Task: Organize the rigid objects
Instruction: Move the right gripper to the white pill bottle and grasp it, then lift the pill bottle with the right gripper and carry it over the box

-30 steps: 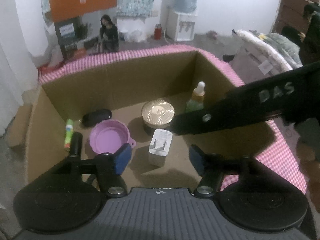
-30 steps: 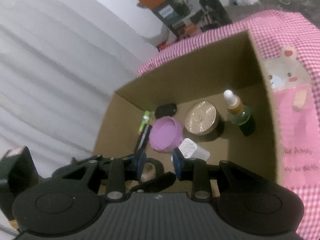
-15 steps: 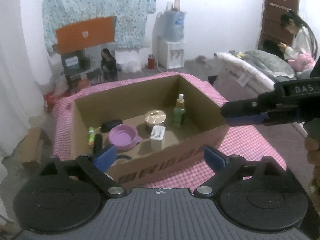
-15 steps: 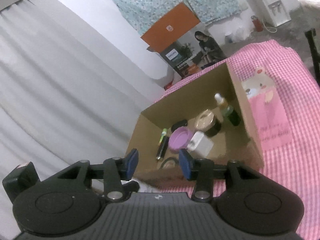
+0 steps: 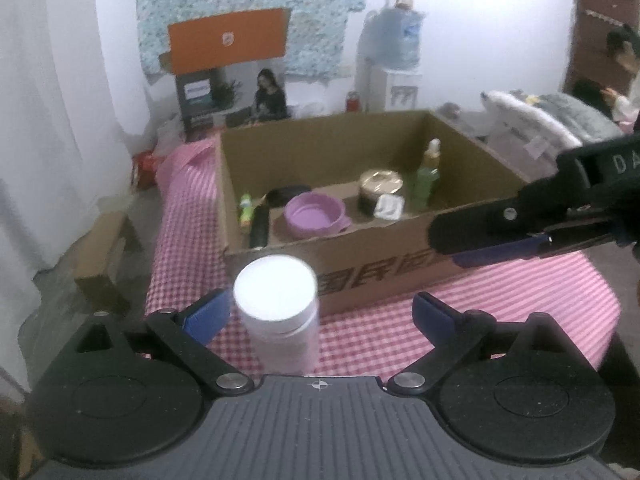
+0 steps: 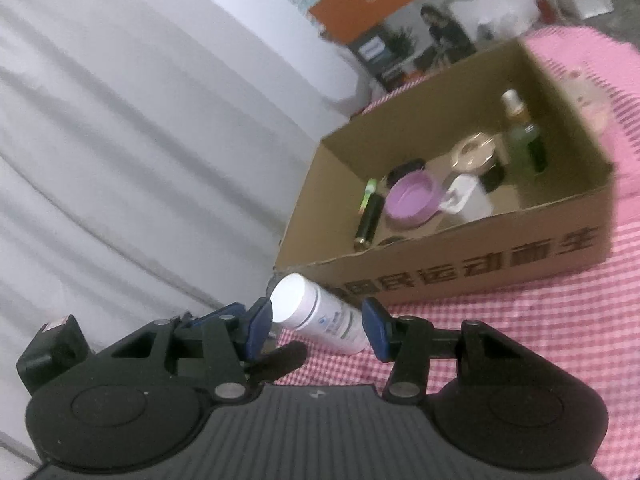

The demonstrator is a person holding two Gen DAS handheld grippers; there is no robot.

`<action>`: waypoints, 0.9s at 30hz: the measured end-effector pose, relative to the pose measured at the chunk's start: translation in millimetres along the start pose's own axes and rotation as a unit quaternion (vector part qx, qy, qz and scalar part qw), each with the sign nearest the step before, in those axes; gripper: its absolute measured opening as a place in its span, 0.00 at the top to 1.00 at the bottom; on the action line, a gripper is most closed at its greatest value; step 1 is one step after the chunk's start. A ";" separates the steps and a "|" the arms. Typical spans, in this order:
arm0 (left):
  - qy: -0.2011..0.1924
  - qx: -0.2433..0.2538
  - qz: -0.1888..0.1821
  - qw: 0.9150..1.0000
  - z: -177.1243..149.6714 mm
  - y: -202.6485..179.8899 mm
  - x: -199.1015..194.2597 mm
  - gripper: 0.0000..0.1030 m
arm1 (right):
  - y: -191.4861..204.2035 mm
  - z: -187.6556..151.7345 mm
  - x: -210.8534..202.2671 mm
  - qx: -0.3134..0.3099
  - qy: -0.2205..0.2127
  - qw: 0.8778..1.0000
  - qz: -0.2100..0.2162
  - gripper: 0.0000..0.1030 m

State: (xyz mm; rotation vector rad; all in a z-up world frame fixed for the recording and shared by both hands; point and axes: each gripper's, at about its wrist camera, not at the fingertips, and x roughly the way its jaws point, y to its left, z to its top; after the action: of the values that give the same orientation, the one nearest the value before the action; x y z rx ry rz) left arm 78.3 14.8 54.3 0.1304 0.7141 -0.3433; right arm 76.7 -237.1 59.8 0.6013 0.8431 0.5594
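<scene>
From the left wrist, the left gripper (image 5: pixel 320 312) has its jaws spread wide, pressing on nothing. A white bottle (image 5: pixel 278 314) with a white cap stands upright on the pink checked cloth (image 5: pixel 520 300), between the blue pads but close beside the left-hand pad (image 5: pixel 206 314) and well apart from the other. Just behind the bottle sits a cardboard box (image 5: pixel 360 264), open on top, with printed characters on its near wall. Inside it lie a purple bowl (image 5: pixel 316 214), a round tin with a gold lid (image 5: pixel 380 190), a green dropper bottle (image 5: pixel 426 180) standing upright, a white plug adapter (image 5: pixel 388 206), a black tube (image 5: pixel 259 226), a green and white stick (image 5: pixel 245 210) and a dark oval case (image 5: pixel 288 196). The right gripper (image 5: pixel 508 236) reaches in from the right edge, in front of the box's near right corner; from here its gap cannot be judged.

From the right wrist, the right gripper (image 6: pixel 316 328) has its jaws partly apart. The white bottle (image 6: pixel 320 316) appears between the blue pads, leaning in this tilted view; whether either pad touches it I cannot tell. Beyond it the box (image 6: pixel 480 256) rests on the checked cloth (image 6: pixel 540 340), holding the same bowl (image 6: pixel 412 200), tin (image 6: pixel 476 152), dropper bottle (image 6: pixel 520 136), adapter (image 6: pixel 468 198) and black tube (image 6: pixel 368 220). A white curtain (image 6: pixel 140 140) fills the left.
</scene>
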 end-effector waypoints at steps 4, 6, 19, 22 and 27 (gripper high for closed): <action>0.011 -0.006 0.009 1.000 -4.5 10.5 16.6 0.08 | 7.1 0.7 33.7 -0.002 0.029 1.000 0.001 0.49; 0.017 -0.008 0.013 1.000 -8.0 15.6 22.5 0.12 | 8.8 1.2 49.5 -0.002 0.041 0.999 -0.002 0.49; 0.030 -0.003 0.019 0.999 -13.8 15.4 36.1 0.48 | 12.9 1.3 96.6 0.000 0.068 0.998 -0.004 0.57; 0.029 -0.003 0.020 0.999 -15.5 14.6 34.0 0.49 | 12.7 0.3 98.8 -0.002 0.068 0.998 -0.006 0.58; 0.026 -0.004 0.019 0.999 -14.6 13.9 24.4 0.49 | 15.0 0.2 98.9 0.000 0.069 0.998 -0.001 0.59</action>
State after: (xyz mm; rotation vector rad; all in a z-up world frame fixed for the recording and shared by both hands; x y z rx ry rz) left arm 91.3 24.8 27.2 0.1458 0.7640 -0.3007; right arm 127.6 -160.9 19.5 0.5666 0.9735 0.6037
